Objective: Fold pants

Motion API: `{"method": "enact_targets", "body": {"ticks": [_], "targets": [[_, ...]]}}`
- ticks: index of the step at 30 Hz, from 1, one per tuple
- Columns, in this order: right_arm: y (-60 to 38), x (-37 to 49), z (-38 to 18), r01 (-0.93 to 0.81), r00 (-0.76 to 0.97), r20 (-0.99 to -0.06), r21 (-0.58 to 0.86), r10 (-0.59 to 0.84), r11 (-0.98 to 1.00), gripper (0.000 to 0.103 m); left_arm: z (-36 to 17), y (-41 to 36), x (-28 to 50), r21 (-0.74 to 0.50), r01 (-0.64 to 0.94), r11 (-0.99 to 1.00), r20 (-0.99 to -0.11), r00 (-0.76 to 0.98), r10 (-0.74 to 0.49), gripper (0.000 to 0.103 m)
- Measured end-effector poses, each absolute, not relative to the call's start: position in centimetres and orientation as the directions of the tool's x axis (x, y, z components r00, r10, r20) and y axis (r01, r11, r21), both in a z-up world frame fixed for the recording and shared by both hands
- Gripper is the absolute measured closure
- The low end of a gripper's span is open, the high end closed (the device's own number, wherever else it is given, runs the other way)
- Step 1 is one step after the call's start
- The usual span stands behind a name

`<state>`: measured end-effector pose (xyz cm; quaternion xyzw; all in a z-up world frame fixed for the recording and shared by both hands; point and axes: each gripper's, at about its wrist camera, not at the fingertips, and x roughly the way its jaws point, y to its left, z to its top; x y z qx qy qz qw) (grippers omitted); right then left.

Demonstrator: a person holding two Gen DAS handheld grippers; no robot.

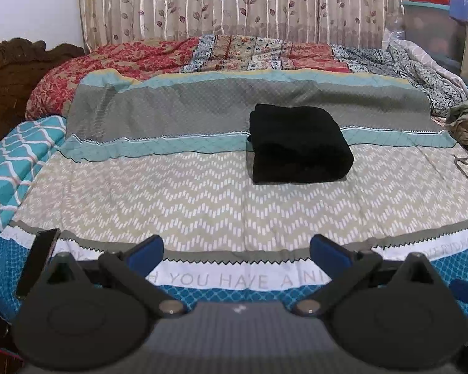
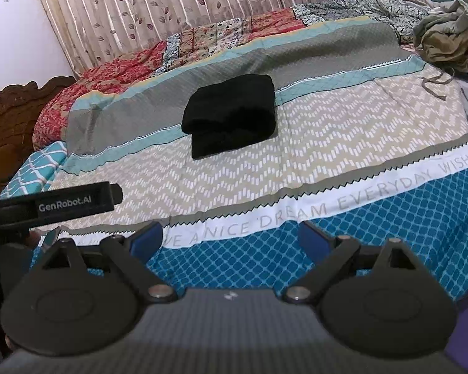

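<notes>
Printed in grey capitals along the white band of the patterned quilted bedspread (image 2: 327, 143): "A NICE DREAM EVERYDAY WISH" in the right wrist view, "YOU HAVE A" in the left. White lettering "GenRobot.AI" on the black body of the left gripper (image 2: 75, 204), seen from the side at the left edge of the right wrist view.

Folded into a thick, soft, near-square bundle – the black fleece-like pants (image 1: 299, 145), lying across the teal stripe of the bedspread, partly on the grey band behind it and partly on the beige zigzag band in front. Upper layer set slightly back from the lower on the near side, giving a stepped edge. Well apart from both grippers.

Wide bare stretch of beige zigzag and white band between the pants and the near edge of the bedspread; more open cloth left of the pants. To the right of the pants, near that edge of the bed, a crumpled heap of olive and grey garments (image 2: 446, 40) with a loose drawstring trailing toward the pants.

Left gripper (image 1: 237, 252) spread to its widest, blue pads apart, nothing between them. Right gripper (image 2: 231, 240) nearly as wide, likewise empty – only teal lattice print of the bedspread showing in the gap.

Behind the pants: a red and blue floral patchwork quilt (image 1: 234, 53), then pleated cream curtains with a leaf print (image 1: 234, 0). Carved dark wooden headboard (image 1: 12, 71) far left.
</notes>
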<state>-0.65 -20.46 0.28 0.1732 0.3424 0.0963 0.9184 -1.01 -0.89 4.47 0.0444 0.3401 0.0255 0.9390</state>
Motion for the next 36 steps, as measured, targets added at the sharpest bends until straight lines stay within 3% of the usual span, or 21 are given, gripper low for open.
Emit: {"method": "enact_targets", "body": {"ticks": [14,36], "targets": [[-20.6,-0.7,-0.2,-0.054,0.737,-0.601,0.402,0.308,0.914,0.008,4.1,-1.5,-1.3,0.147,-0.028,0.989,-0.621,0.775,0.115,0.0],[-20.9,-0.3,-0.9,-0.041,0.723,-0.62,0.402,0.305,0.915,0.008,2.3,-1.7,-0.2,0.119,0.009,0.993,-0.695,0.715,0.077,0.0]]}}
